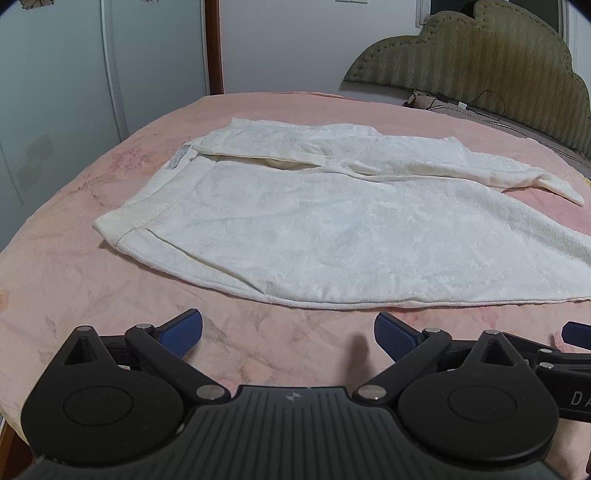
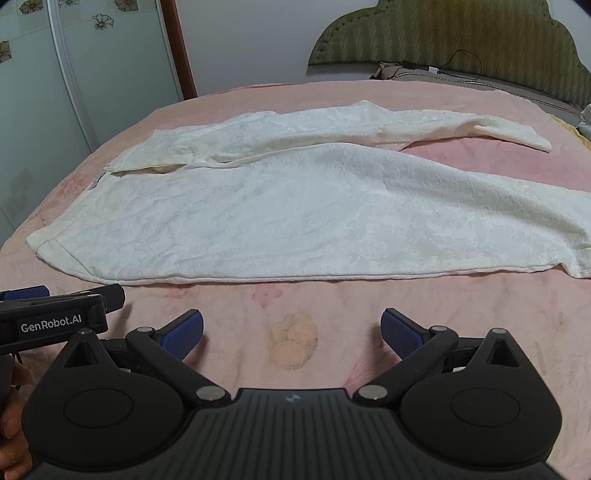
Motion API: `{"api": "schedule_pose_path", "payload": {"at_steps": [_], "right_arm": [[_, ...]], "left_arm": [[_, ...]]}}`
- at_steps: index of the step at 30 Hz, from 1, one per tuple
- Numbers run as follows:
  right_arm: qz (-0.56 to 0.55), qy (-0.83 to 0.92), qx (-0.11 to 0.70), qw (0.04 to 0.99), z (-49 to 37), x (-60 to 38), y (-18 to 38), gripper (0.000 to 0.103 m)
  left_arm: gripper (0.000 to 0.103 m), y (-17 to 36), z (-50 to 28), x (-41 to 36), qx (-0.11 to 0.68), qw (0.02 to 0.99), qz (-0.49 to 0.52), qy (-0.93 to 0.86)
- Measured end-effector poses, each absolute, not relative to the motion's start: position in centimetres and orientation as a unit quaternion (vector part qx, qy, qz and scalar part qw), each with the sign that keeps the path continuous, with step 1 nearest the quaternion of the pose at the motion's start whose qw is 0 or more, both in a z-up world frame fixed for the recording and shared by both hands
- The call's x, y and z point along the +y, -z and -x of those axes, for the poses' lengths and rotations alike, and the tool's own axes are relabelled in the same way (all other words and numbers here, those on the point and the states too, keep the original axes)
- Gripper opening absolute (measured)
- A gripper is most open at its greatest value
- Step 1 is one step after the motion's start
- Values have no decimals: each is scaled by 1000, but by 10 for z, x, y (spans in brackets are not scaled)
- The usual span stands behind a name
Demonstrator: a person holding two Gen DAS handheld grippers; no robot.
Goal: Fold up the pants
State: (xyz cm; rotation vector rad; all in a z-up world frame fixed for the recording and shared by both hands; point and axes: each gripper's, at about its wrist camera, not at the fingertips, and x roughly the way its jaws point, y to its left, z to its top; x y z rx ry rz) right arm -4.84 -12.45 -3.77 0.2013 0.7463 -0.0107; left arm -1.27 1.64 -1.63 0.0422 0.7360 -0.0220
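White textured pants [image 1: 314, 221] [image 2: 295, 214] lie spread flat on a pink bedspread [image 1: 74, 288] [image 2: 295, 306], waistband to the left, legs running right. The far leg [image 2: 461, 127] splays away from the near one, leaving a pink gap. My left gripper [image 1: 288, 332] hovers open just short of the pants' near hem, nothing between its blue pads. My right gripper [image 2: 291, 332] is open too, over bare bedspread in front of the near leg. Each gripper shows at the edge of the other's view, the left gripper [image 2: 55, 314] and the right gripper [image 1: 569, 350].
An olive padded headboard [image 1: 480, 62] [image 2: 443, 33] stands at the back right, with a cable and pillows below it. Pale wardrobe doors [image 1: 55, 92] and a brown door frame [image 2: 181, 48] rise on the left. A hand [image 2: 11, 424] shows at the lower left.
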Motion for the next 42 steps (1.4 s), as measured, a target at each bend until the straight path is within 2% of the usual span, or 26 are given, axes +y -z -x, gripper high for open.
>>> {"api": "schedule_pose_path", "payload": {"at_steps": [42], "right_arm": [[-98,3,364,926,49,-121,36,103]], "left_arm": [[101,17,13,16,362,932,-25,9]]}}
